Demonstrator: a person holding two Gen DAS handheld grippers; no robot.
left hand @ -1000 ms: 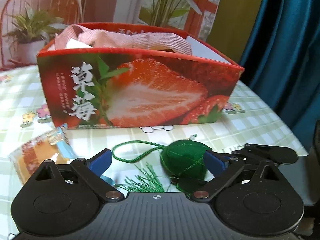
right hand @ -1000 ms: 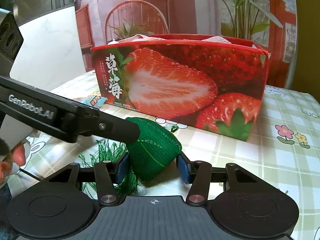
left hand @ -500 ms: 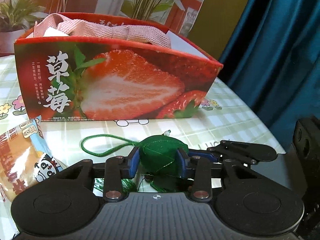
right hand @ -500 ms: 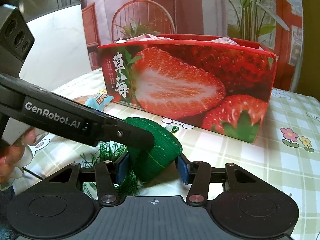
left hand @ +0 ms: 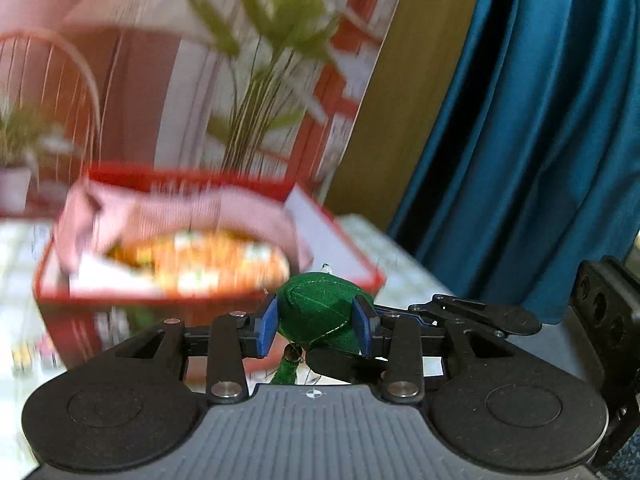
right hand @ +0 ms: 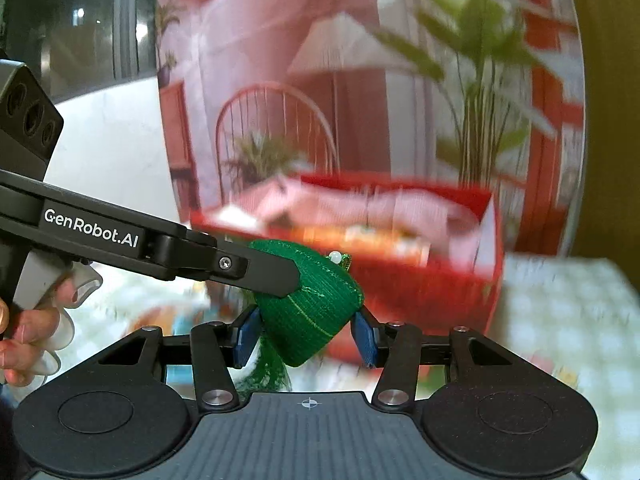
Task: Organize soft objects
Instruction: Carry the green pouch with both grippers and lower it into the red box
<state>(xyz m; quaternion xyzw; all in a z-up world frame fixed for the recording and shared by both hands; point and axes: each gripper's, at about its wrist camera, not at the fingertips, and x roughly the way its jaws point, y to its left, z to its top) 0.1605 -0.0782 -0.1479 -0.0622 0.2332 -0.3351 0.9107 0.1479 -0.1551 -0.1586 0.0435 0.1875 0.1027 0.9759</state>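
Above the checked table [right hand: 568, 304], both grippers, left [left hand: 316, 326] and right [right hand: 306, 330], clamp the green pouch [left hand: 316, 312], tassel down

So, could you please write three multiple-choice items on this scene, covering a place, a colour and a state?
1. Where is the green woven fabric pouch?
A. between the blue pads of both tools
B. inside the box
C. on the checked tablecloth

2. What colour is the open cardboard box?
A. blue
B. red
C. yellow

3. How is the left tool?
A. wide open
B. shut on the pouch
C. out of view

Key: A, pads of the left tool and right tool flank it; B, red walls; B, pads press its sides.
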